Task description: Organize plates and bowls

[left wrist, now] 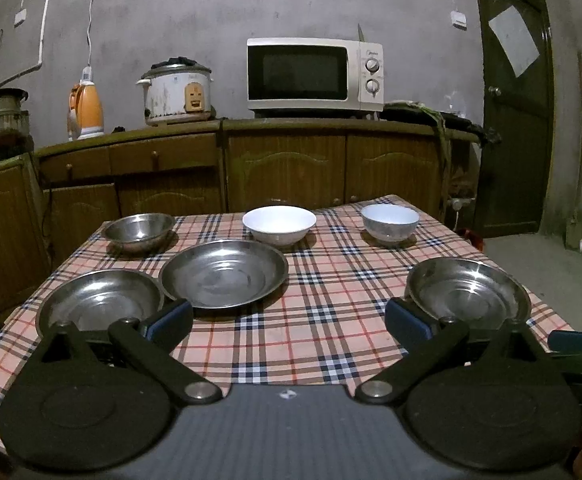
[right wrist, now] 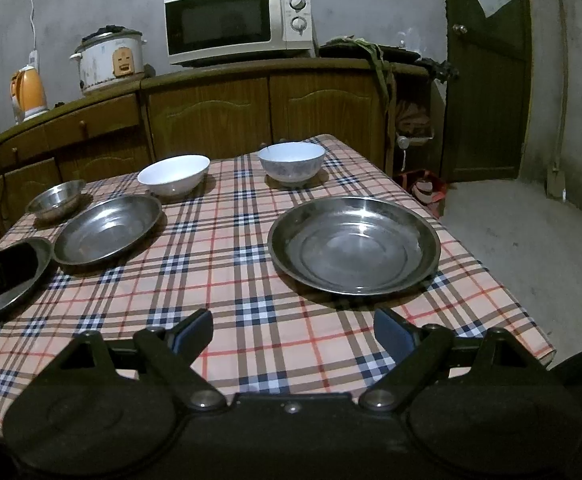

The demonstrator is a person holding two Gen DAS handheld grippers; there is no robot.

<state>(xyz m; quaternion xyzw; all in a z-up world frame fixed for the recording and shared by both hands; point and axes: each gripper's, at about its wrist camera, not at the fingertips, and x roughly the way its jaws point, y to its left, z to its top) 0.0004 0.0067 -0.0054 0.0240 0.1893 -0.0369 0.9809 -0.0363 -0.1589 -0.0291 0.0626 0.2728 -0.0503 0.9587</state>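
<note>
Three steel plates lie on the checked tablecloth: a left one (left wrist: 99, 300), a middle one (left wrist: 224, 273) and a right one (left wrist: 467, 292). At the back stand a small steel bowl (left wrist: 139, 231), a white bowl (left wrist: 279, 223) and a patterned white bowl (left wrist: 389, 222). My left gripper (left wrist: 289, 322) is open and empty above the near table edge. My right gripper (right wrist: 293, 330) is open and empty, just short of the right plate (right wrist: 355, 245). The right wrist view also shows the middle plate (right wrist: 107, 229), the steel bowl (right wrist: 56, 199) and both white bowls (right wrist: 173, 175) (right wrist: 292, 161).
A wooden cabinet (left wrist: 283, 160) behind the table carries a microwave (left wrist: 315, 74), a rice cooker (left wrist: 177, 94) and an orange kettle (left wrist: 87, 110). A dark door (left wrist: 515, 120) is at the right. The table's right edge (right wrist: 503, 280) drops to a concrete floor.
</note>
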